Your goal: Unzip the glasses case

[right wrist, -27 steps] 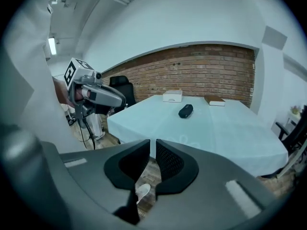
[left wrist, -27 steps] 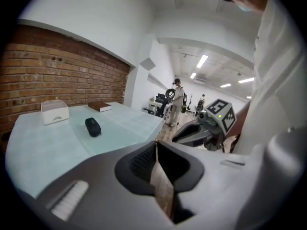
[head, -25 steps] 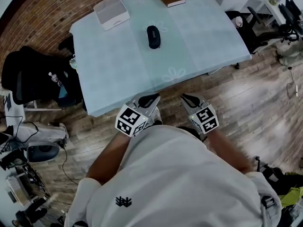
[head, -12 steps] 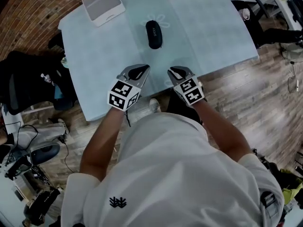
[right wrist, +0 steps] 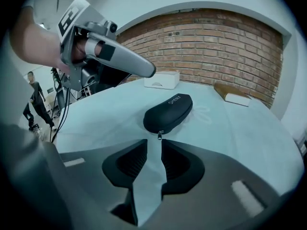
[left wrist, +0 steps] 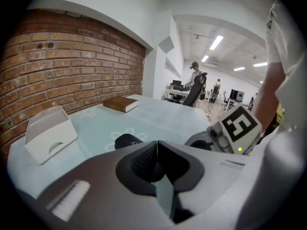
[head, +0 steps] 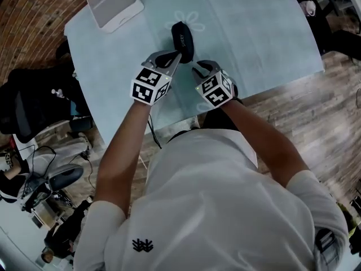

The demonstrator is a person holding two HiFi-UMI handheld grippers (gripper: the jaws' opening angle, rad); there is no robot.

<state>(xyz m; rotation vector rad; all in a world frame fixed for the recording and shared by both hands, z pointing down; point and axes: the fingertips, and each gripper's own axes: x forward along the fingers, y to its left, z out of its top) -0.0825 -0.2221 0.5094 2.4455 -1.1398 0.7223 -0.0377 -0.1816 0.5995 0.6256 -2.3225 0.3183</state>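
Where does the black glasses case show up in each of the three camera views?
Head view: glasses case near the top edge, about centre.
Left gripper view: only one end shows, low and left of centre, peeking over the jaws.
Right gripper view: centre of the picture, just past the jaws.
Shared landmark: the white box.

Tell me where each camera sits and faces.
Head view: on the head, steeply down at glasses case, left gripper, right gripper; forearms, shirt show.
Left gripper view: on that gripper, over shut jaws toward the case; right gripper shows.
Right gripper view: through open jaws at the case's zipper pull; left gripper shows.
All share the case.
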